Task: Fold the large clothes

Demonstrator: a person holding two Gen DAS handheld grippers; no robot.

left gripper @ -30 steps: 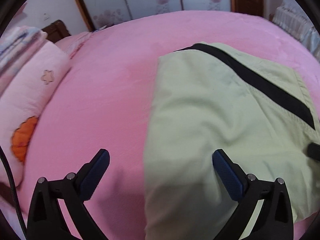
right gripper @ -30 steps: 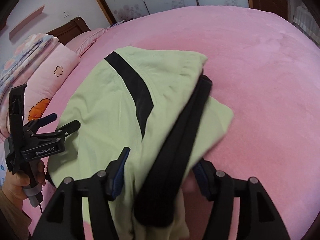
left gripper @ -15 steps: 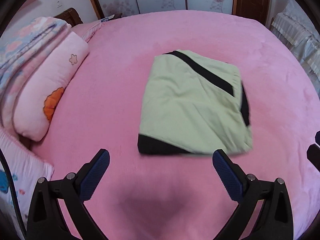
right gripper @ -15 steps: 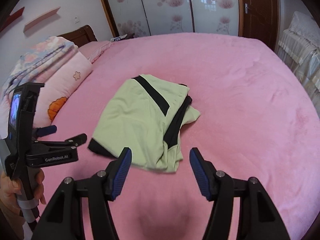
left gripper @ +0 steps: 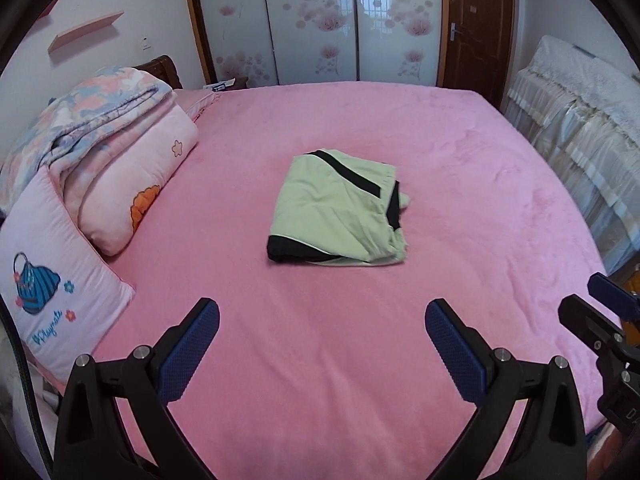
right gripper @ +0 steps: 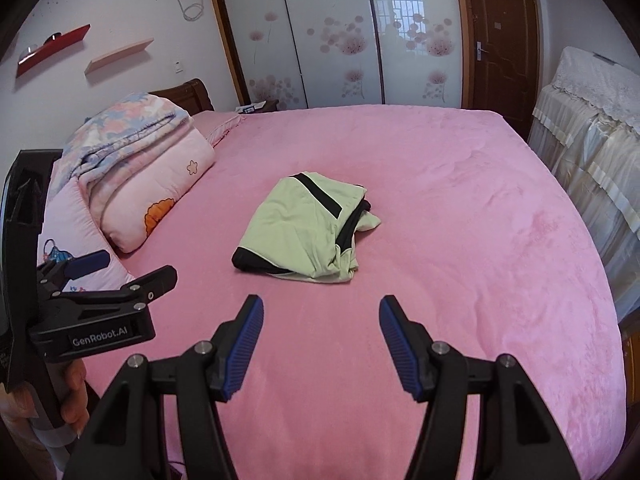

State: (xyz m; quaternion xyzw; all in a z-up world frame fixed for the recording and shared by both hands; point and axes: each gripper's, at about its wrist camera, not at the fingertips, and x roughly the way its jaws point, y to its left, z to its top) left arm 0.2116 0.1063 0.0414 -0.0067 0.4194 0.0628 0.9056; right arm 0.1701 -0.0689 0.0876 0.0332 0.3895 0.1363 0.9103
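Observation:
A light green garment with black stripes (left gripper: 340, 212) lies folded into a compact rectangle in the middle of the pink bed (left gripper: 320, 360); it also shows in the right wrist view (right gripper: 304, 232). My left gripper (left gripper: 322, 316) is open and empty, held well back from the garment above the bed's near part. My right gripper (right gripper: 322, 310) is open and empty, also back from the garment. The left gripper shows at the left of the right wrist view (right gripper: 120, 270).
Folded quilts and pillows (left gripper: 100, 168) are stacked along the bed's left side. A cloth-covered piece of furniture (left gripper: 580, 128) stands to the right of the bed. Sliding wardrobe doors (left gripper: 320, 20) and a brown door are behind.
My right gripper let go of the garment's black-striped edge. Both grippers pulled back and up away from the folded garment, which now lies alone on the bed.

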